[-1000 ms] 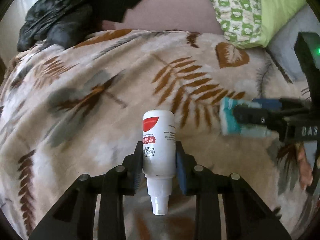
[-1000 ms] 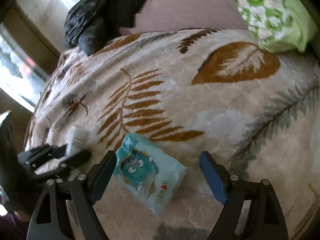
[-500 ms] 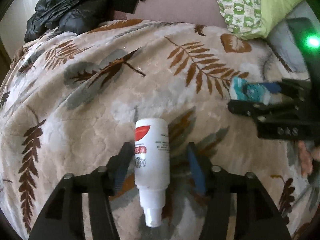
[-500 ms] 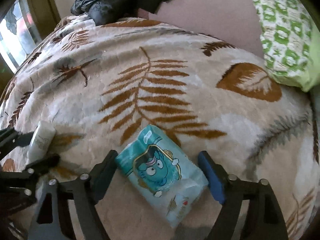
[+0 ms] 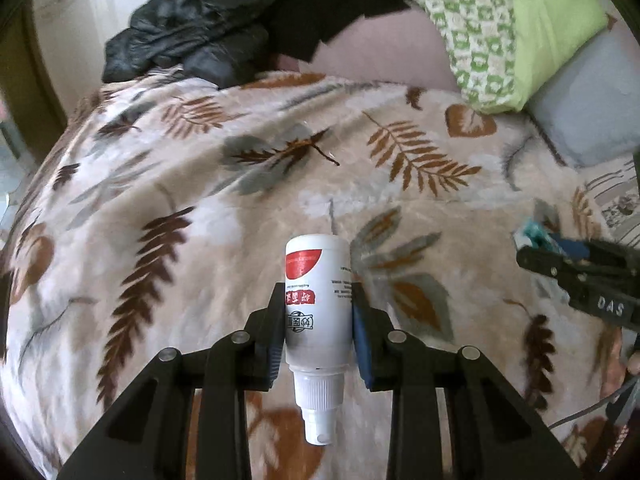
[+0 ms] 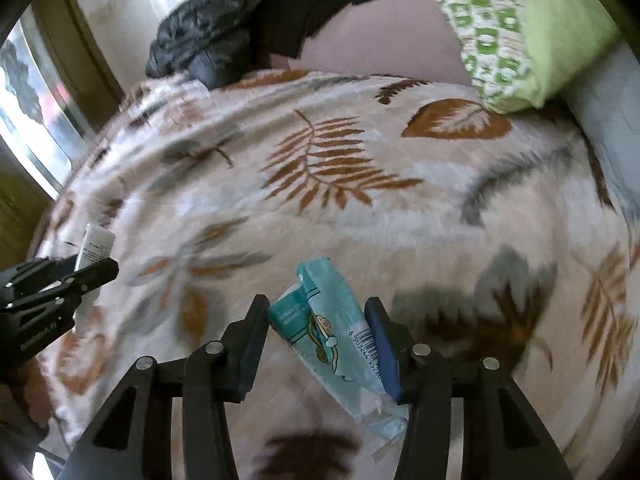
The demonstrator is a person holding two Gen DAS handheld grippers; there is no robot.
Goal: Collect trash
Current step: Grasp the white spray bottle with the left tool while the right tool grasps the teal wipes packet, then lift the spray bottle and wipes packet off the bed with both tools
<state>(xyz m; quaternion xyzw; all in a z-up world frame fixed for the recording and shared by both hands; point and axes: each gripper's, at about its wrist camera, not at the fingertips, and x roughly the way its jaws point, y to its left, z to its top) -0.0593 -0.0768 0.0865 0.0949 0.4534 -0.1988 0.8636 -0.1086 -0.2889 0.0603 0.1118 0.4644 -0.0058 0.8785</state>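
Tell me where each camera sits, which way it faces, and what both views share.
Left wrist: behind the left tongs, facing across the leaf blanket; they clamp the spray bottle.
Right wrist: behind the right tongs, facing likewise; they pinch the teal wipes packet.
Shared: blanket, black jacket, green pillow, each other's tongs and load.

The right gripper (image 6: 316,340), black with blue pads, is clamped on a crumpled teal plastic tissue packet (image 6: 334,332) with a cartoon print and barcode, tilted between the fingers. Beneath lies a cream plush blanket (image 6: 360,208) with brown and grey leaves. At far left, the left gripper (image 6: 60,284) grips a small white bottle (image 6: 95,246). A black puffy jacket (image 6: 208,28) and green-patterned pillow (image 6: 512,28) sit beyond.
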